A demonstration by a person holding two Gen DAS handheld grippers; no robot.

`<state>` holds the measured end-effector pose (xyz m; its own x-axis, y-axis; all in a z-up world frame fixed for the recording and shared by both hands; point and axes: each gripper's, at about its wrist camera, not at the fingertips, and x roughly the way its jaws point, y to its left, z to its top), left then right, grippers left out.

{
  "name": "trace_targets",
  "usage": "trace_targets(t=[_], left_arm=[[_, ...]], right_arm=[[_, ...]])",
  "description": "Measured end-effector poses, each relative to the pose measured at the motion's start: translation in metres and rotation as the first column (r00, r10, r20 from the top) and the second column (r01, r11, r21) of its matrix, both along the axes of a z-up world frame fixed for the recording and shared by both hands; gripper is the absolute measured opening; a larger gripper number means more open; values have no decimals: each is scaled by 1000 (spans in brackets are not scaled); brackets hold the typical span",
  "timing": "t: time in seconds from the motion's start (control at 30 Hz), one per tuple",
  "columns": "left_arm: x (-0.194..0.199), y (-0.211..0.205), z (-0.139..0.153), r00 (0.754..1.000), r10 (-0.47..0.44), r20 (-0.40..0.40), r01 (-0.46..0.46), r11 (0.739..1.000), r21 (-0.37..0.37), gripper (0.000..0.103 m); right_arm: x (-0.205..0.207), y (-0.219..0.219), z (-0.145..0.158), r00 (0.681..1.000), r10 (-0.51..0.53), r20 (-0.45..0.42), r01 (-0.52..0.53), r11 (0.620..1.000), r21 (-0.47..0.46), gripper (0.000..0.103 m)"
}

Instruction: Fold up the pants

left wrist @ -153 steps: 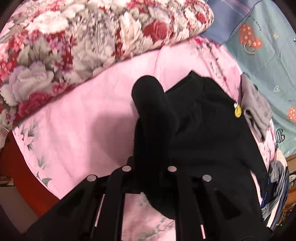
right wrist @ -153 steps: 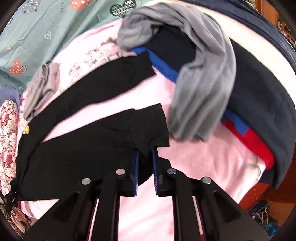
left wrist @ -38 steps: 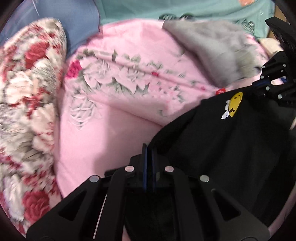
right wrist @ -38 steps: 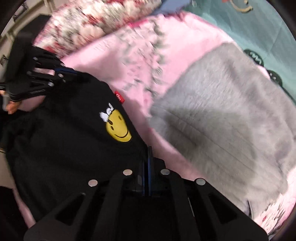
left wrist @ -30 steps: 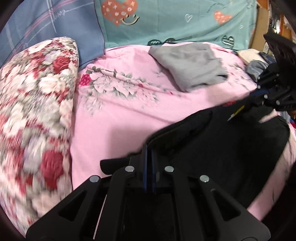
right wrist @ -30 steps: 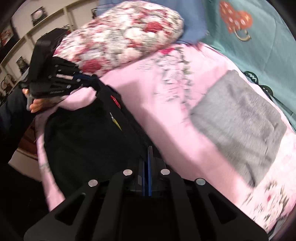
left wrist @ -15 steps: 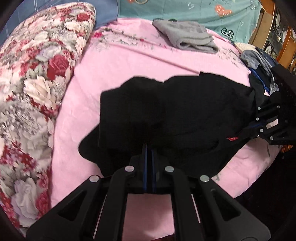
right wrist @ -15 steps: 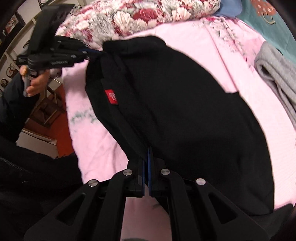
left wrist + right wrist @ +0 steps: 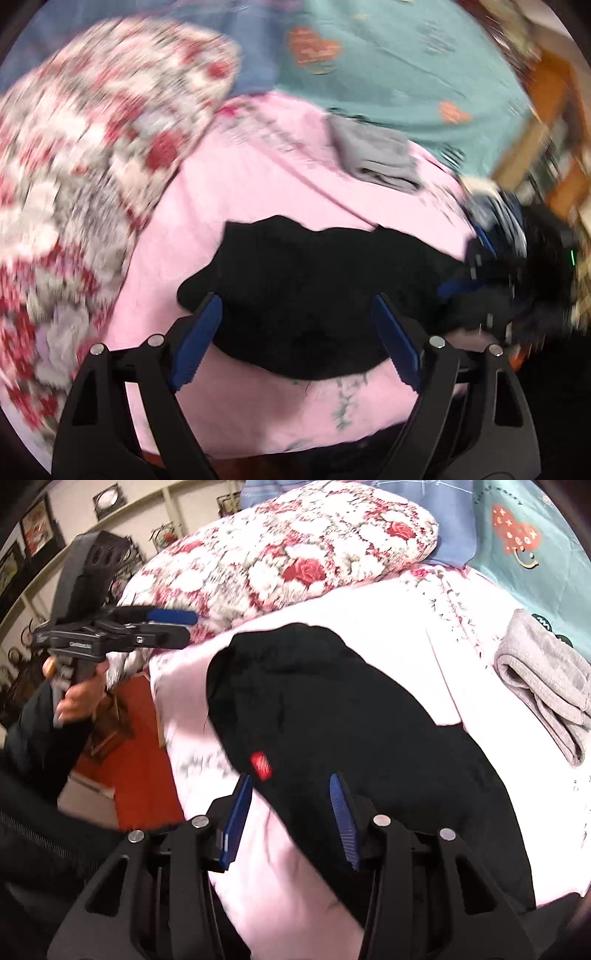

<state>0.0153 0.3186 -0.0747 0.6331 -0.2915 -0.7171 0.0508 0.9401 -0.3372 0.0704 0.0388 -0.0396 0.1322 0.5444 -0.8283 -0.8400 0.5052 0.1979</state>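
Note:
The black pants (image 9: 314, 291) lie folded in a flat bundle on the pink sheet (image 9: 258, 177); in the right wrist view they (image 9: 351, 716) show a small red label (image 9: 261, 765). My left gripper (image 9: 299, 339) is open and empty, its blue pads wide apart just short of the pants' near edge. My right gripper (image 9: 291, 812) is open, its jaws on either side of the pants' near edge without gripping. The left gripper also shows in the right wrist view (image 9: 162, 626), raised at the bed's left side.
A floral quilt (image 9: 92, 158) lies along the left of the bed. A folded grey garment (image 9: 376, 158) sits at the far side, also in the right wrist view (image 9: 546, 679). A heap of clothes (image 9: 495, 218) is at the right. Teal and blue bedding lies behind. The bed edge is near me.
Both grippers have opened and let go of the pants, which now rest folded on the sheet. The left gripper has pulled back and up, with motion blur.

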Motion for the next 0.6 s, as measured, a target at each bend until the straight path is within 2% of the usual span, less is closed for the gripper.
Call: trace_targets(t=[0.03, 0.1, 0.23, 0.33, 0.4, 0.47, 0.53, 0.6], left_arm=[[10, 5, -8, 996, 50, -73, -54, 998, -43, 85], [22, 15, -24, 981, 114, -160, -134, 983, -122, 84], [50, 44, -58, 919, 249, -307, -332, 908, -257, 83], [64, 45, -68, 894, 276, -352, -370, 898, -237, 83], [69, 43, -70, 891, 276, -361, -373, 898, -233, 83], [69, 43, -67, 891, 271, -365, -370, 898, -236, 83], [62, 47, -56, 902, 264, -342, -360, 897, -256, 83], [52, 54, -45, 901, 290, -322, -376, 892, -250, 83]], right_arm=[[3, 4, -2, 1000, -2, -25, 2, 1000, 8, 45], [5, 15, -11, 998, -8, -62, 10, 1000, 17, 45], [-1, 27, -20, 994, -3, -108, 5, 1000, 19, 45], [-10, 25, -16, 994, 7, -111, -3, 999, 38, 45], [-16, 19, -15, 996, 9, -93, -5, 999, 43, 45], [-16, 15, -15, 996, -5, -92, 9, 999, 42, 45], [-11, 14, -17, 993, -18, -118, 23, 999, 44, 45], [-9, 13, -17, 991, -23, -129, 30, 998, 49, 45]])
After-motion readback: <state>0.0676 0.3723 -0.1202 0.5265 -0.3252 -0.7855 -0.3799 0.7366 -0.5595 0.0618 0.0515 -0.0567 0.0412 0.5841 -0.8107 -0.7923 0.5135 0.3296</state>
